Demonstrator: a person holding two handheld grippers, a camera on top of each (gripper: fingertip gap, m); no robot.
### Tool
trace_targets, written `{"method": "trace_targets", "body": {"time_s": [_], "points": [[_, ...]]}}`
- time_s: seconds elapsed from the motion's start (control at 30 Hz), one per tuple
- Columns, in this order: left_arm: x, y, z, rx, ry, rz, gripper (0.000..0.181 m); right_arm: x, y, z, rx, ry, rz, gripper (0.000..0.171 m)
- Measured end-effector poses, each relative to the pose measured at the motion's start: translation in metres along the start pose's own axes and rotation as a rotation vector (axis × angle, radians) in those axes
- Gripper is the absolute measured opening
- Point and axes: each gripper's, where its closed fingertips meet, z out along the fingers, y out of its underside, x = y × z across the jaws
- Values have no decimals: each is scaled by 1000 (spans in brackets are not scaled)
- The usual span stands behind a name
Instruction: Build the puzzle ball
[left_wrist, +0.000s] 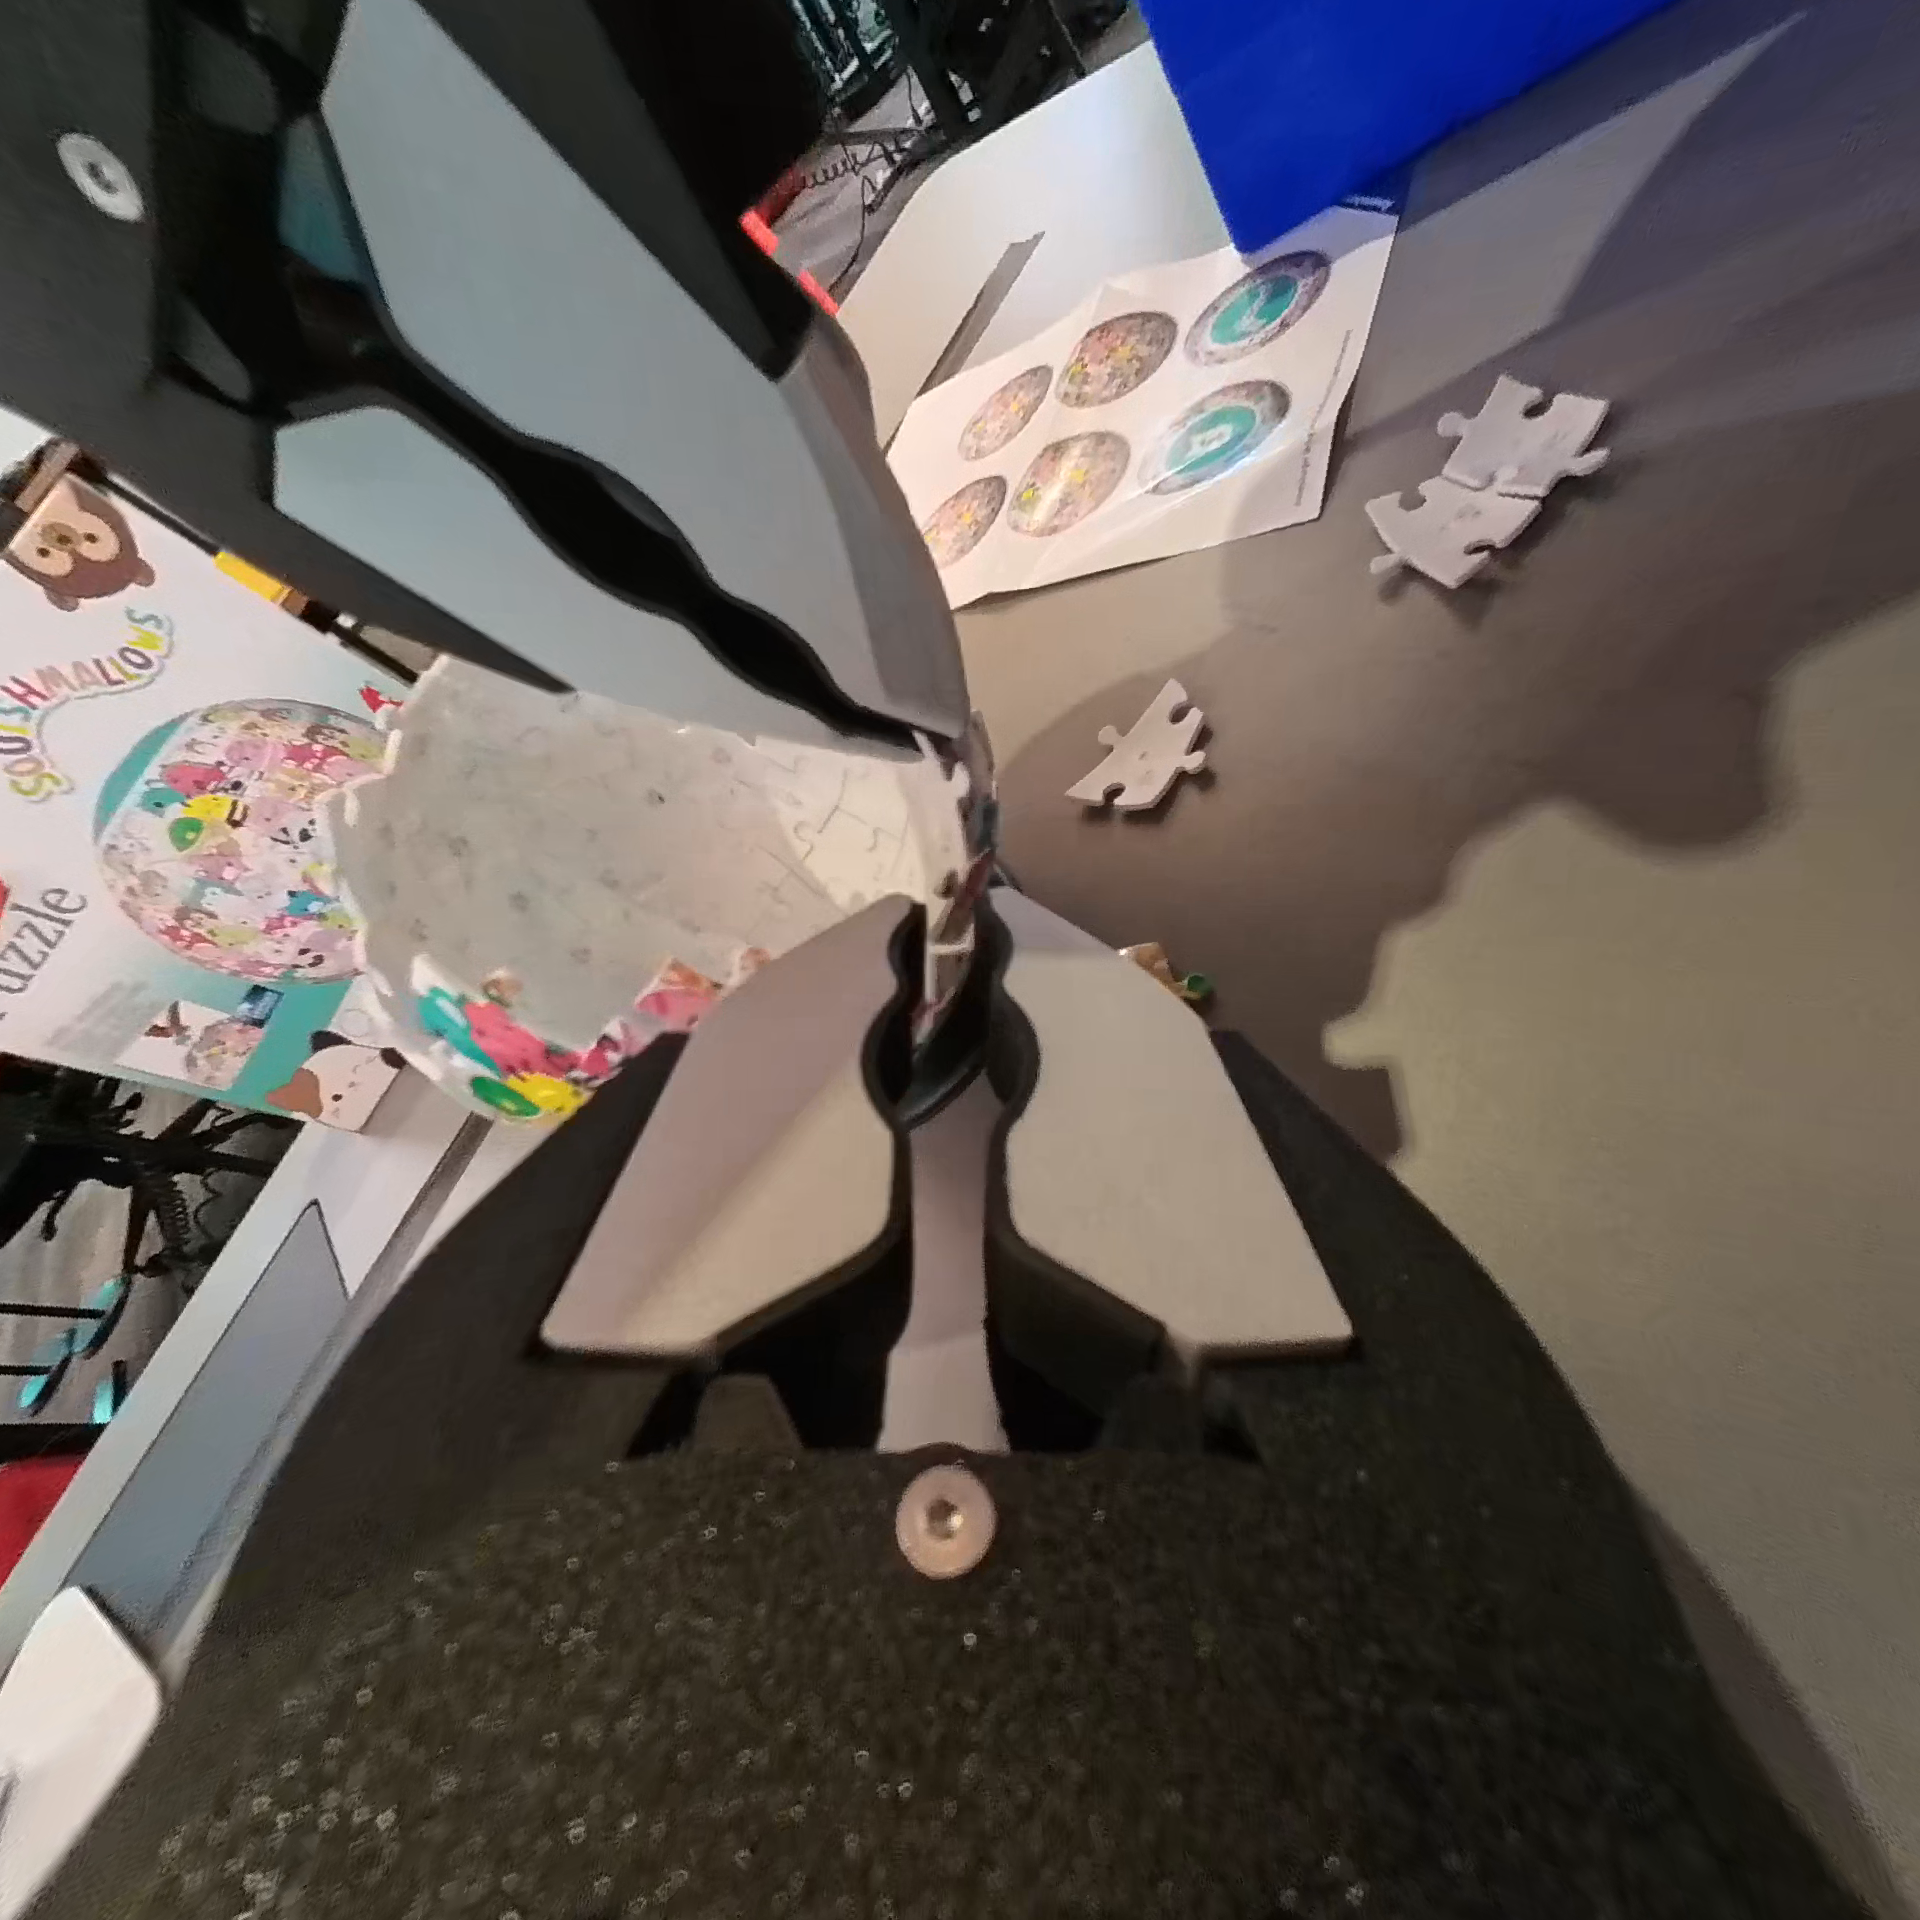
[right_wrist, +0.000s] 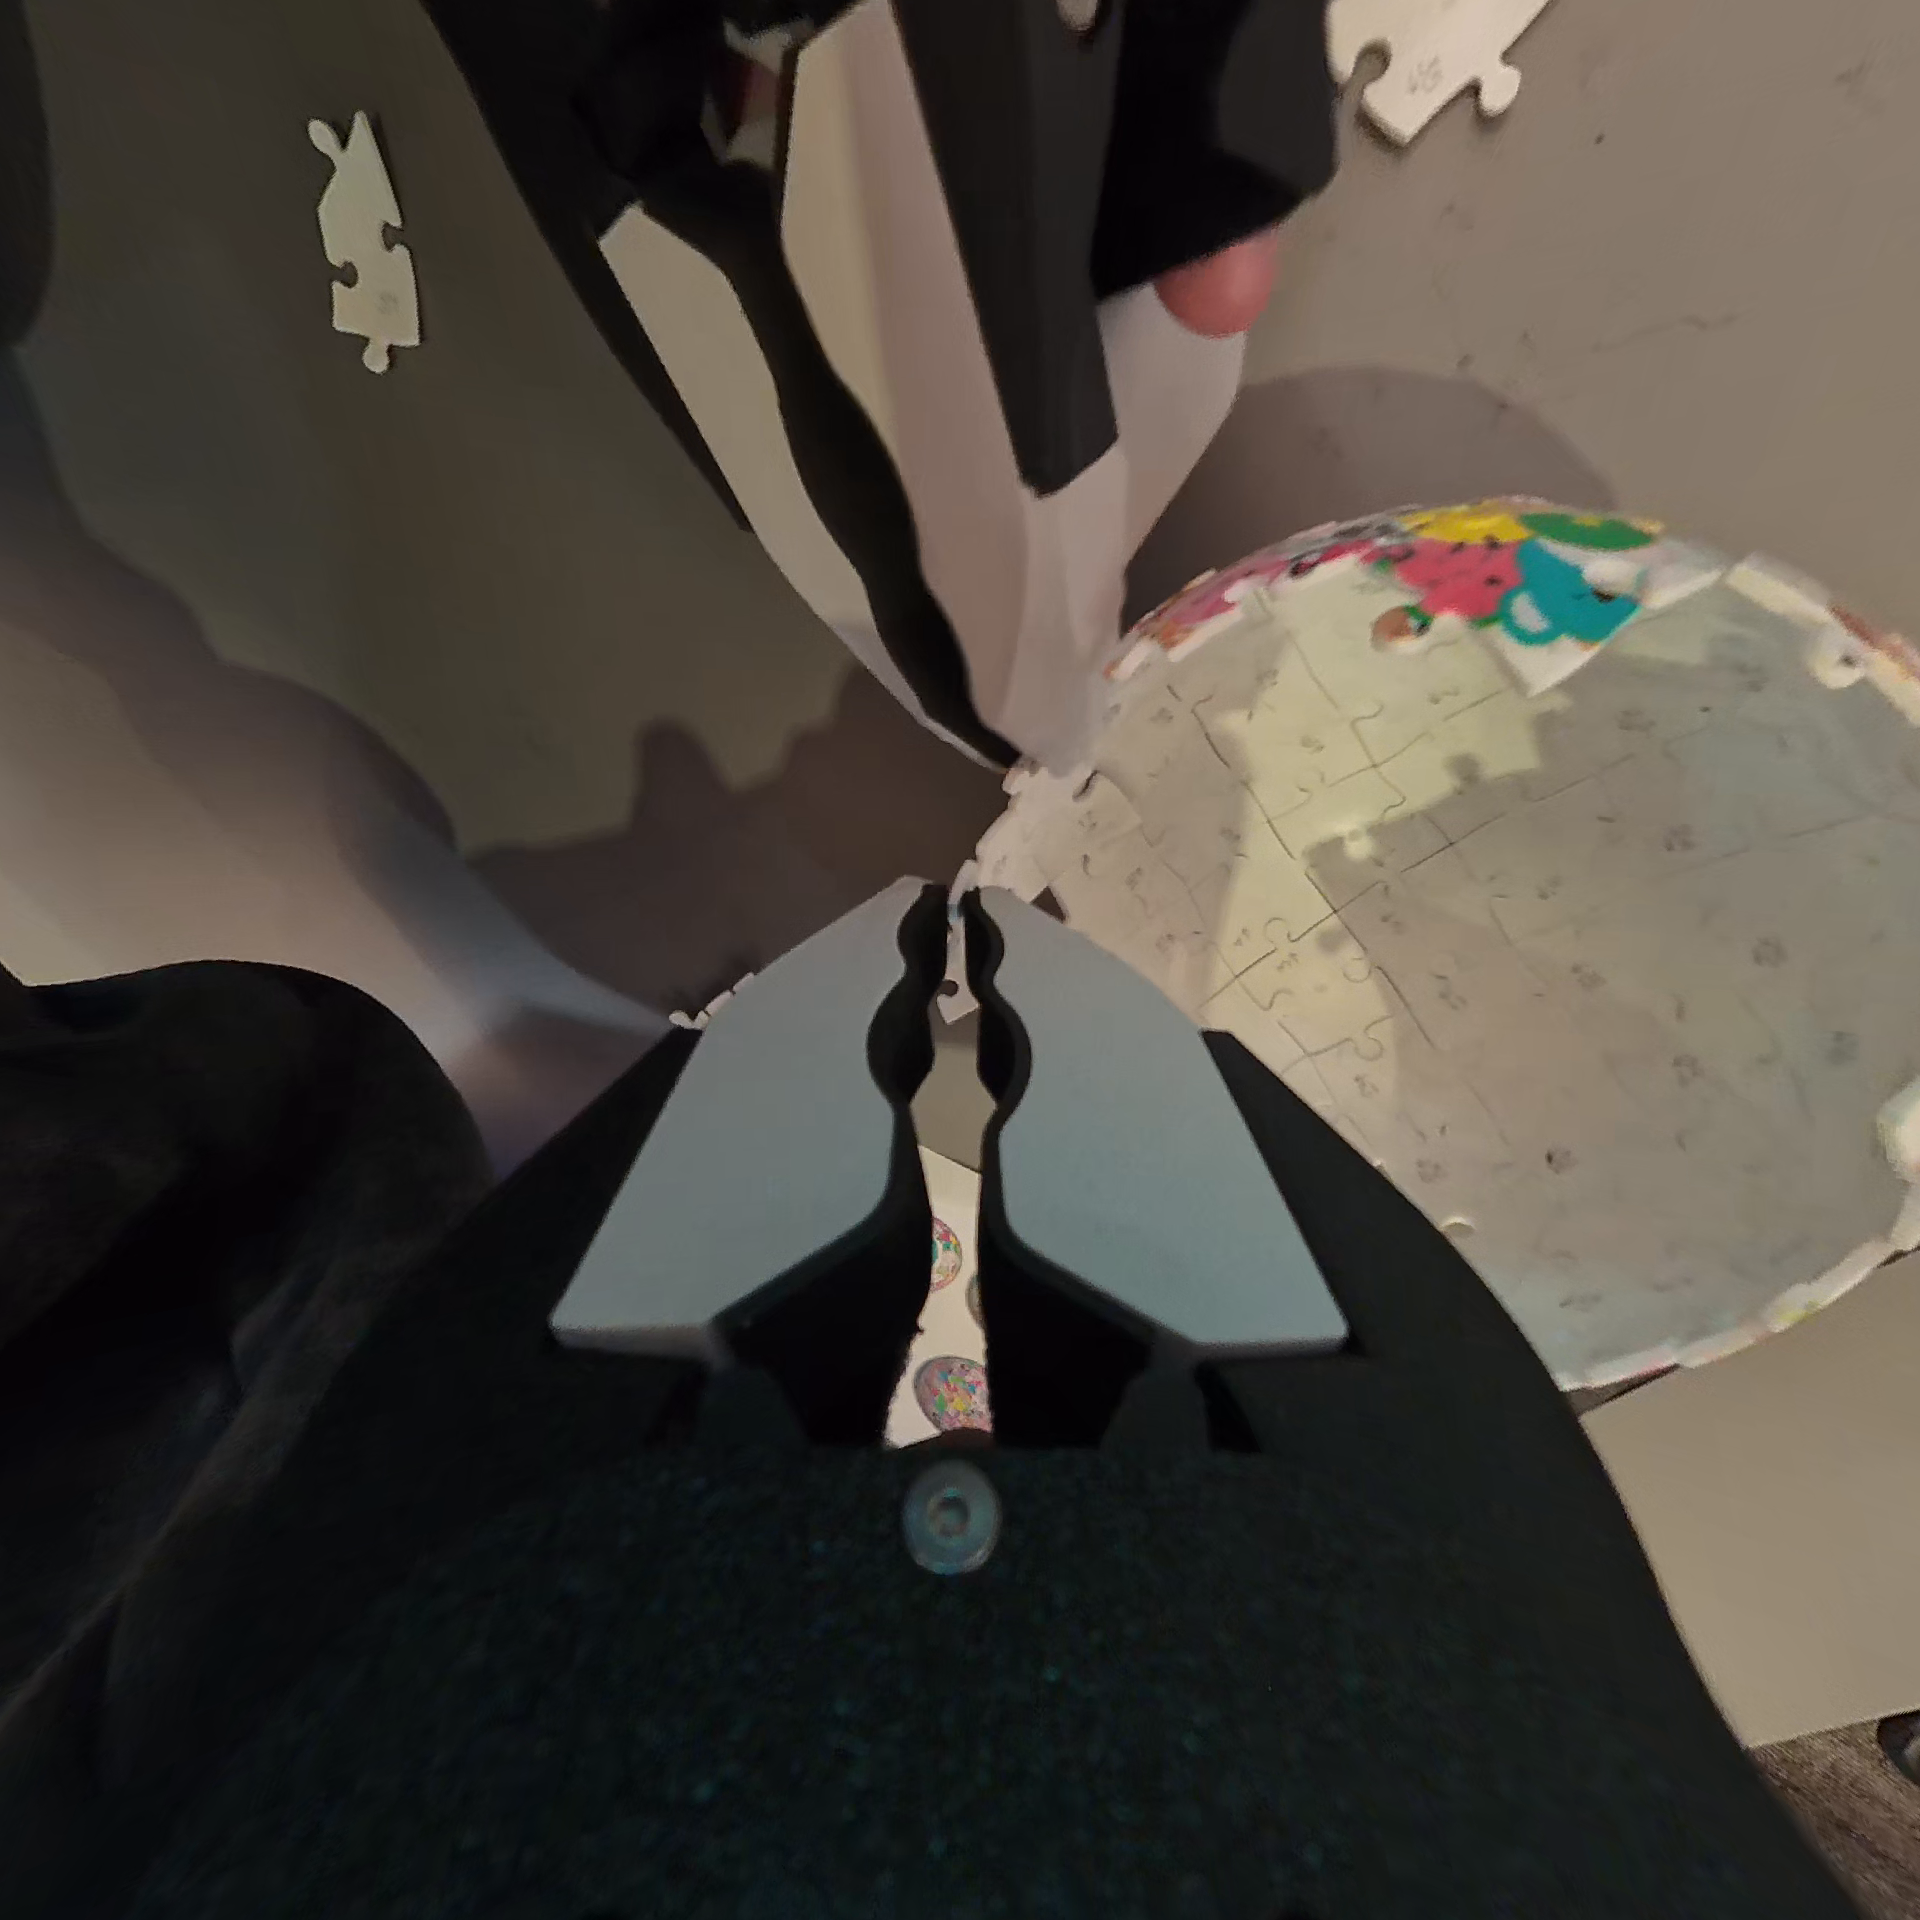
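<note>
The left tool pinches the half-built puzzle ball by its rim to steady it just ahead of the right tool, itself clamped on a loose piece at that rim, likely for joining.

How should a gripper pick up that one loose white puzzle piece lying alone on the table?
The lone puzzle piece lies flat, white back up, on the grey table, so there is nothing to grab from the side. I would probably come straight down from above and pinch across its narrower middle, one finger on each long edge, avoiding the knobs. Both grippers look busy at the puzzle ball rim.
</note>
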Motion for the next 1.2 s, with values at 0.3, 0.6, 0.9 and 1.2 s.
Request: {"method": "trace_targets", "body": {"time_s": [0.3, 0.6, 0.9, 1.2], "points": [[0, -2, 5, -10, -16, 23, 4, -1, 4, 1, -15, -31, 2, 3], [0, -1, 6, -18, -14, 21, 4, 2, 3, 0, -56, -64, -23, 3], [1, -1, 7, -31, -14, 25, 4, 1, 4, 2, -57, -72, 1, 4], [4, -3, 8, -23, 6, 12, 2, 0, 6, 1, -46, -30, 14, 5]]}}
